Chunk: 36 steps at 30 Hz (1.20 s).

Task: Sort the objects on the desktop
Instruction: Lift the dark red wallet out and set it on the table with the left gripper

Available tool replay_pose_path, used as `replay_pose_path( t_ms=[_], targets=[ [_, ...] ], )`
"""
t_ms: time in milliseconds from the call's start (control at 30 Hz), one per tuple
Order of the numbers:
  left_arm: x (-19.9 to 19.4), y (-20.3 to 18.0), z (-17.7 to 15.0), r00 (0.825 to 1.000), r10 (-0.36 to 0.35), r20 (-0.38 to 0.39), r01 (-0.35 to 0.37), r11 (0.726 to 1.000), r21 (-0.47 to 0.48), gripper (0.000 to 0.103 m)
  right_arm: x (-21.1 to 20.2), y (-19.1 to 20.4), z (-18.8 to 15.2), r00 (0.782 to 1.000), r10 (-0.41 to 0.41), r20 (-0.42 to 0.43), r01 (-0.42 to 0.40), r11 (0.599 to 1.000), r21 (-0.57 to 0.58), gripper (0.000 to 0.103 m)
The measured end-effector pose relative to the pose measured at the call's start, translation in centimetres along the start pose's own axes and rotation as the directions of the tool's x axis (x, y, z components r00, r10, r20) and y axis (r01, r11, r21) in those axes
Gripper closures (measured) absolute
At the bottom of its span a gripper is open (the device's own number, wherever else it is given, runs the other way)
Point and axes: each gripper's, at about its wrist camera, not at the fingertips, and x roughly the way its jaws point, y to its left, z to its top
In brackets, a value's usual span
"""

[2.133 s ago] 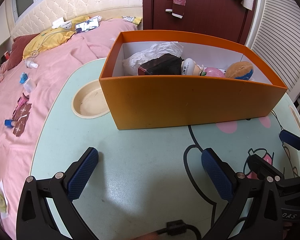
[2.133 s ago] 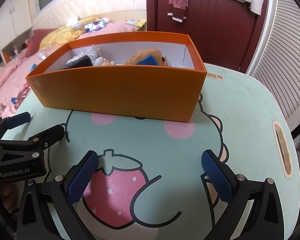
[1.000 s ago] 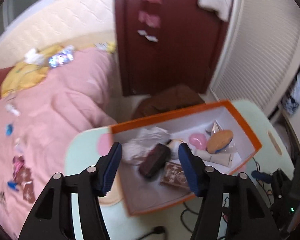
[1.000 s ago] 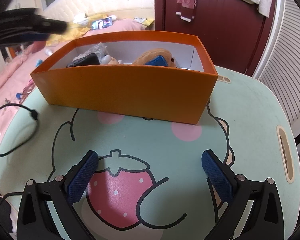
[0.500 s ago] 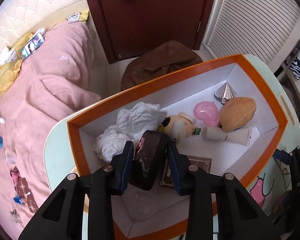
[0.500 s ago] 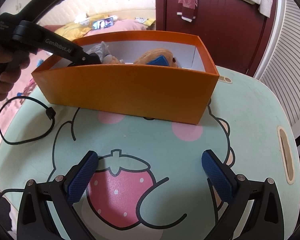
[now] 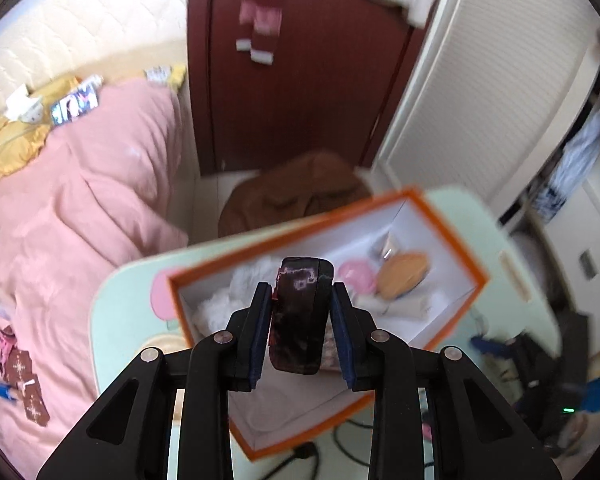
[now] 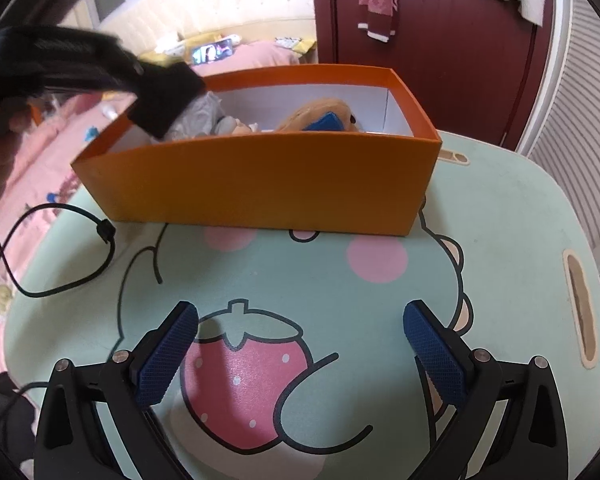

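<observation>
The left claw [image 7: 299, 322] is gripping a dark oblong case [image 7: 300, 312] between its blue pads [image 7: 260, 328], holding it in the air above the left end of the orange box [image 8: 260, 184], tilted downward over the box's interior. The right claw [image 8: 300, 354] is hovering low over the bench [image 8: 500, 240] in front of the box, spread wide and holding nothing. A brown plush toy [image 8: 320, 118] and white crumpled material [image 7: 236, 292] are lying inside the box
</observation>
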Motion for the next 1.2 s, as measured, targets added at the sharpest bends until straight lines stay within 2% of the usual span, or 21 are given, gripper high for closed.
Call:
replay_pose_path(
  t_ms=[67,200,300,367,467,633,733,833,867,933,967,1000,1033,1133,1200],
  targets=[
    [-2.0,-0.1,0.1,0.998,-0.028,0.048,0.029,1.000,-0.010,0.072,-0.1,-0.2,0.0,1.000,0.007,-0.001,-0.007,1.000,0.014,0.000],
    [-4.6,-1.2,-1.1,0.994,-0.066,0.082,0.065,0.998,0.019,0.072,-0.6,-1.0,0.0,1.000,0.015,0.007,-0.015,0.999,0.050,0.000],
    [-5.7,-2.0,-3.0,0.992,-0.102,0.074,0.101,0.995,0.021,0.072,-0.9,-1.9,0.0,1.000,0.019,0.007,-0.019,0.996,0.090,0.000],
    [-5.5,-2.1,-4.3,0.991,-0.125,0.053,0.125,0.992,0.009,0.072,-0.9,-2.5,-0.1,1.000,0.022,-0.004,-0.022,0.993,0.117,0.000],
    [-3.3,-1.7,-6.9,0.984,-0.175,-0.029,0.174,0.984,-0.037,0.072,-1.0,-3.0,0.1,1.000,0.025,-0.007,-0.024,0.989,0.148,0.000],
    [0.3,-2.0,-10.5,0.980,-0.169,-0.105,0.161,0.984,-0.078,0.072,-1.1,-2.6,0.0,1.000,0.018,-0.013,-0.016,0.990,0.143,0.000],
    [1.8,-1.7,-11.6,0.982,-0.152,-0.112,0.141,0.985,-0.099,0.073,-1.1,-2.7,0.3,1.000,0.015,-0.013,-0.013,0.991,0.135,0.000],
    [1.6,-1.1,-12.2,0.988,-0.150,-0.043,0.144,0.981,-0.128,0.072,-1.3,-2.4,0.4,1.000,0.002,-0.005,-0.002,0.992,0.123,0.000],
    [1.5,-0.9,-12.5,0.990,-0.140,-0.025,0.136,0.982,-0.133,0.069,-1.3,-2.1,0.5,1.000,-0.003,-0.003,0.003,0.992,0.123,0.000],
    [1.6,-0.7,-13.1,0.995,-0.101,0.002,0.100,0.985,-0.141,0.051,-1.3,-1.7,0.7,1.000,-0.013,0.000,0.013,0.992,0.124,0.000],
    [1.6,-0.6,-13.5,0.997,-0.076,0.018,0.078,0.987,-0.143,0.036,-1.4,-1.7,0.8,1.000,-0.015,0.002,0.015,0.993,0.119,0.000],
    [1.4,-0.4,-13.8,0.998,-0.057,0.035,0.061,0.987,-0.150,0.028,-1.5,-1.5,1.0,1.000,-0.020,0.009,0.018,0.993,0.118,0.000],
    [1.3,-0.3,-14.0,0.998,-0.041,0.052,0.049,0.986,-0.158,0.028,-1.6,-1.4,1.2,1.000,-0.024,0.017,0.022,0.993,0.117,0.003],
    [0.5,0.0,-14.1,0.991,-0.075,0.114,0.095,0.979,-0.179,0.028,-2.8,-1.4,2.1,0.997,-0.027,0.070,0.019,0.994,0.106,0.010],
    [0.4,0.0,-13.9,0.990,-0.060,0.129,0.085,0.977,-0.195,0.028,-3.5,-1.5,3.2,0.995,-0.031,0.099,0.022,0.996,0.088,0.012]
  ],
)
